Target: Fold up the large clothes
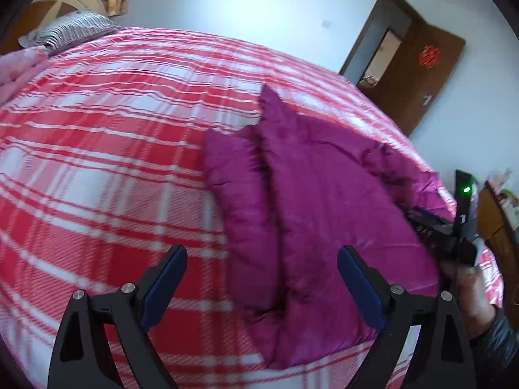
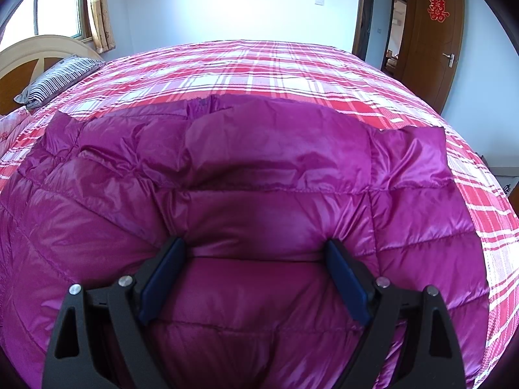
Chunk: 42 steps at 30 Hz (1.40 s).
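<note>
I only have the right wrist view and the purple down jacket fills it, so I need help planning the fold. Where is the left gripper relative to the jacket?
Observer: The left gripper hangs over the jacket's edge, one finger above the red plaid bedspread, jaws wide with nothing between them.
Operator: Is any part folded?
Observer: Left wrist view shows a long flap lying over the jacket, a dark crease running along it.
Operator: Is my right gripper visible there?
Observer: Yes, the right gripper appears at that view's right edge, a hand holding it on the jacket.
</note>
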Tool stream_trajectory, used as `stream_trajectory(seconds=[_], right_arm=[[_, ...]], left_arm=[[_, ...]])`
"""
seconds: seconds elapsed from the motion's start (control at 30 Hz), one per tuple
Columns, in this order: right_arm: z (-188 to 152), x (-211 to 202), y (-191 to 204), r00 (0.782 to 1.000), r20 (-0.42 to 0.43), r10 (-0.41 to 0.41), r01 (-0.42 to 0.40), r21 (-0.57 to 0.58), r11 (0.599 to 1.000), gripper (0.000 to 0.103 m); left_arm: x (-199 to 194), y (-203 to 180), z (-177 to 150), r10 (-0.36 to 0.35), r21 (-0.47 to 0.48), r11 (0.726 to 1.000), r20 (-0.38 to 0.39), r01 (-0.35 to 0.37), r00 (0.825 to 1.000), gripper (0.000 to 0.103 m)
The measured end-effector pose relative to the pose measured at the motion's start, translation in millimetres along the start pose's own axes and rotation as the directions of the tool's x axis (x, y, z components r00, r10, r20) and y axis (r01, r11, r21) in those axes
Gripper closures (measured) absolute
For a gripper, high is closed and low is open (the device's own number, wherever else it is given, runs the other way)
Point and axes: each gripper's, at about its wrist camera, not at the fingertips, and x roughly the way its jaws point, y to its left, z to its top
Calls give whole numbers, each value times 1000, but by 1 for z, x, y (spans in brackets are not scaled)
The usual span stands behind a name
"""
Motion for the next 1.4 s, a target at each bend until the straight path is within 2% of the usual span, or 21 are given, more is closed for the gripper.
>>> stream_trajectory(seconds=[0.07, 0.1, 0.13, 0.17, 0.23, 0.27, 0.3, 0.37, 0.47, 0.63, 0.77, 0.87, 1.0, 1.1, 1.2, 1.27, 1.33, 1.4], right_arm=[[0, 0, 0, 1000, 1, -1, 1, -1, 1000, 13], [0, 0, 0, 1000, 1, -1, 1, -1, 1000, 13], [0, 0, 0, 1000, 2, -2, 2, -1, 1000, 13], [0, 0, 0, 1000, 2, -2, 2, -1, 1000, 13], [0, 0, 0, 1000, 3, -1, 1, -1, 1000, 13], [0, 0, 0, 1000, 3, -1, 1, -1, 1000, 13], [0, 0, 0, 1000, 4, 1, -1, 0, 1000, 13], [0, -1, 0, 1000, 6, 3, -3, 2, 1000, 13], [0, -1, -1, 1000, 8, 8, -8, 5, 1000, 13], [-1, -2, -2, 1000, 12, 13, -13, 5, 1000, 13], [-1, -3, -3, 1000, 14, 20, -20, 6, 1000, 13], [-1, -3, -3, 1000, 12, 21, -21, 5, 1000, 13], [0, -3, -5, 999, 10, 34, -34, 12, 999, 13], [4, -7, -13, 997, -6, 83, -83, 27, 996, 12], [5, -28, -39, 986, -28, 163, -161, 59, 985, 12], [4, -53, -66, 981, -7, 195, -194, 99, 976, 11], [3, -75, -97, 984, 36, 177, -181, 137, 974, 9], [2, -99, -139, 982, 105, 156, -176, 228, 958, 8]], left_arm=[[13, 0, 0, -39, -26, 999, -34, 38, 999, 13], [18, 3, 1, -50, -41, 998, -50, 48, 998, 25], [29, 7, 0, -68, -69, 996, -80, 62, 995, 32], [32, 9, -1, -72, -78, 995, -81, 66, 994, 34], [29, 6, -3, -108, -74, 992, -54, 104, 993, 50], [31, 3, -3, -142, -69, 988, -70, 138, 987, 66], [30, 1, -3, -157, -71, 986, -70, 152, 985, 77], [21, -9, -2, -161, -36, 986, -43, 160, 986, 85], [2, -23, 4, -178, -2, 984, 15, 178, 984, 88], [-37, -60, 22, -247, 49, 969, 107, 243, 963, 89], [-59, -109, 28, -303, 171, 945, 138, 279, 943, 89], [-68, -160, 29, -365, 273, 906, 122, 323, 923, 89], [-54, -219, 20, -345, 423, 862, 83, 281, 935, 89], [-38, -236, 21, -344, 451, 847, 63, 281, 937, 89], [-31, -246, 16, -348, 482, 831, 59, 279, 936, 89], [-23, -250, 13, -354, 477, 829, 44, 292, 934, 89], [-12, -262, 7, -366, 469, 826, 26, 312, 930, 89], [4, -276, 2, -372, 467, 823, 13, 323, 928, 89]])
